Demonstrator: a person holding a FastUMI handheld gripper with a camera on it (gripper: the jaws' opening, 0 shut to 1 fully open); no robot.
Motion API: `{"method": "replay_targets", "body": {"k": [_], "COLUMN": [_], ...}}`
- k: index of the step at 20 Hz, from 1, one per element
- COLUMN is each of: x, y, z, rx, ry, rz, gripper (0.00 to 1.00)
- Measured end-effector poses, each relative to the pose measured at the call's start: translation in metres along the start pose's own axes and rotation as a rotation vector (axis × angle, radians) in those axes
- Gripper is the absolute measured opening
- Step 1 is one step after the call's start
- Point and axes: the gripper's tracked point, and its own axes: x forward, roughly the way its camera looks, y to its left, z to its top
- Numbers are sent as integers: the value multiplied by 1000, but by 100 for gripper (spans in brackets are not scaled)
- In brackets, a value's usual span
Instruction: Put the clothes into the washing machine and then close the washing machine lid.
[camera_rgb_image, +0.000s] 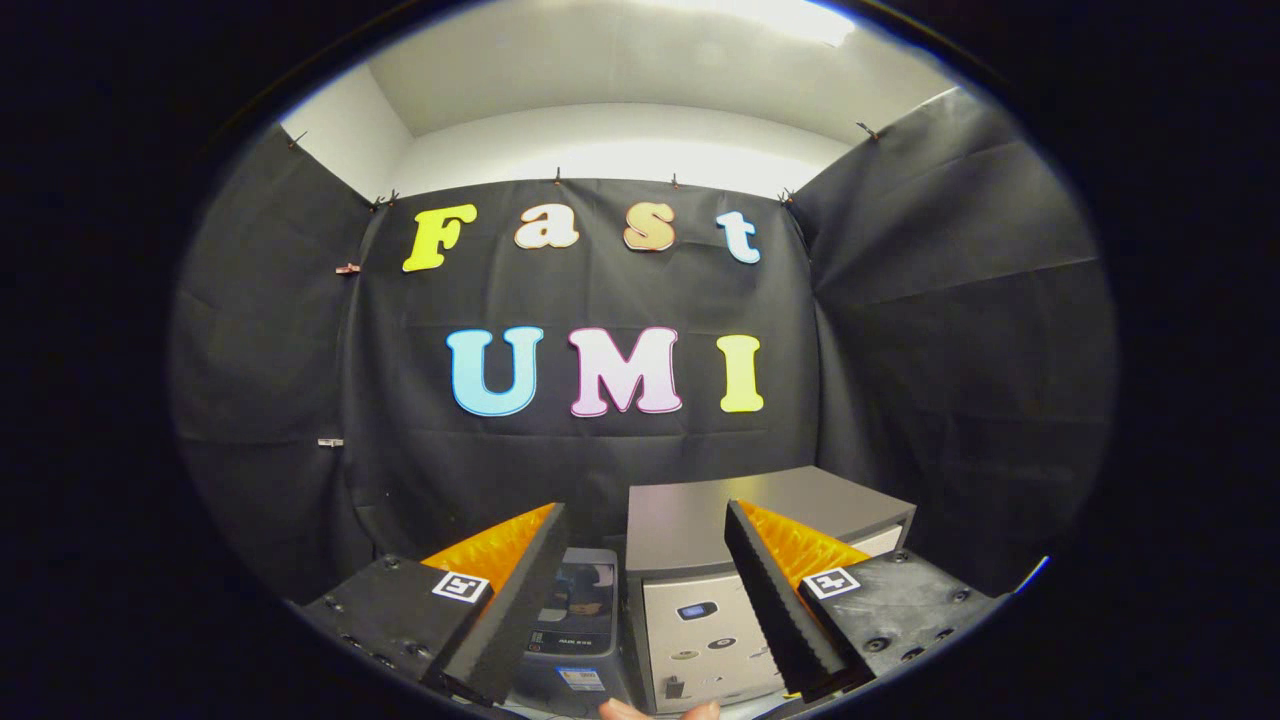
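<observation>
Washing machine (700, 610), lid shut, sits beyond the wide-open, empty hand-held gripper (645, 545).

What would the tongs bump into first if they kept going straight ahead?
Probably the grey washing machine, seen between the open tongs; the smaller dark appliance beside it looks similarly close, so depth is uncertain.

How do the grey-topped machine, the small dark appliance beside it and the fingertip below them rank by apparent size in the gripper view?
1. Grey-topped machine, clearly largest, beyond the open fingers.
2. Small dark appliance, between the fingers.
3. Fingertip, smallest, though mostly cut off and nearest the camera, so unsure.
</observation>
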Motion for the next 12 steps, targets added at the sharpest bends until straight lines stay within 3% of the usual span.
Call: {"method": "replay_targets", "body": {"k": [5,12], "x": [-2,-2], "y": [-20,-16], "z": [-12,-19], "rx": [-19,-31], "ry": [5,2], "rz": [-36,-26], "gripper": [98,98]}}
